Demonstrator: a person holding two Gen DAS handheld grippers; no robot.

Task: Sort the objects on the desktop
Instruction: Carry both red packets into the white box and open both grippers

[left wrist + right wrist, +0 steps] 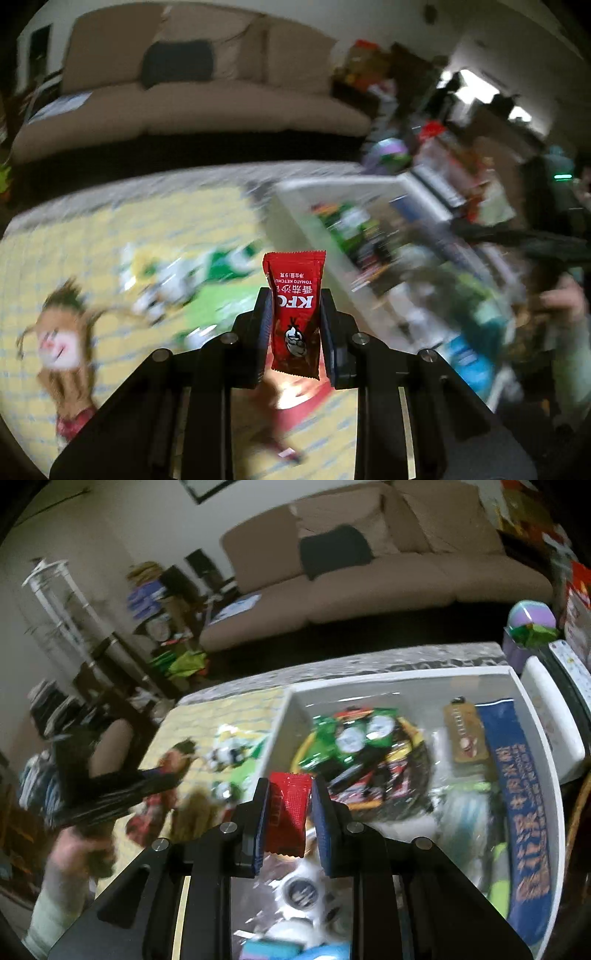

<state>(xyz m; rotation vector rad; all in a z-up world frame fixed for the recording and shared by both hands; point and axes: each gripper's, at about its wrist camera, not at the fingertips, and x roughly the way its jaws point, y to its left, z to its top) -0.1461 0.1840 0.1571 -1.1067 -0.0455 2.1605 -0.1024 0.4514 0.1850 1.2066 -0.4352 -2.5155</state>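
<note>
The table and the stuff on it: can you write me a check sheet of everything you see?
Surface: table under a yellow checked cloth, blurred.
Job's things: red ketchup packet in the left tongs; a second red packet in the right tongs; white bin already full of snack packets.
Clutter: doll and green-and-white wrappers on the cloth.
Grippers: both tongs shut on their packets; right tongs over the bin.
Cables: nothing seen.
Surroundings: beige sofa, dark cushion, crowded shelves, dim room.
</note>
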